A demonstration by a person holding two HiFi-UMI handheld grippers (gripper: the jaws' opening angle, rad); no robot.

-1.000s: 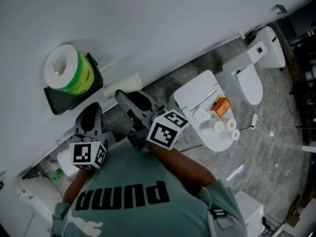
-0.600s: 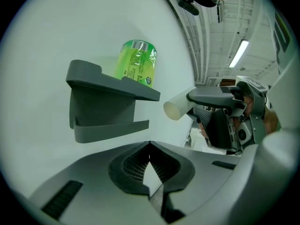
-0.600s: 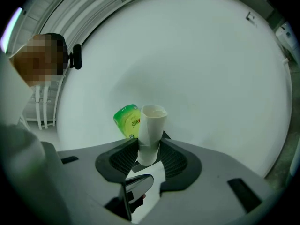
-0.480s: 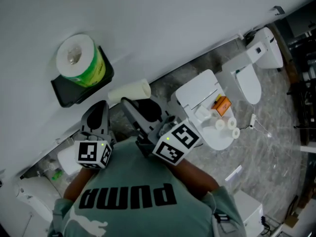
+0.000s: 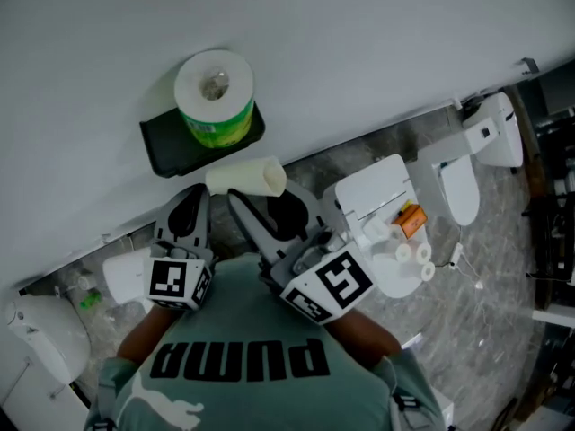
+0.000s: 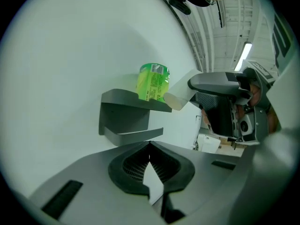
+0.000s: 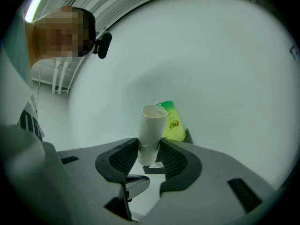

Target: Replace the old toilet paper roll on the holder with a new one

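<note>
A new toilet roll [image 5: 214, 97] in a green wrapper stands upright on the black wall holder [image 5: 166, 146]. Just below the holder, my right gripper [image 5: 265, 200] is shut on an empty cardboard tube [image 5: 247, 178]. In the right gripper view the tube [image 7: 151, 130] stands between the pads, in front of the green roll [image 7: 172, 122]. My left gripper [image 5: 190, 206] hangs to the left of the right one, under the holder, shut with nothing held. In its own view the left gripper [image 6: 150, 146] points at the holder [image 6: 126, 111], with the green roll [image 6: 152, 82] and the tube [image 6: 180, 95] above.
The white wall fills the upper part of the head view. A toilet [image 5: 458, 160] stands at the right on the marble floor. Beside it a white unit [image 5: 377, 182] carries an orange box [image 5: 404, 218] and small rolls [image 5: 409, 251]. A white bin [image 5: 40, 339] sits lower left.
My right gripper has risen and rolled, carrying the cardboard tube with it. The left gripper has shifted a little along the wall. The head view has swung, so the holder appears further right.
</note>
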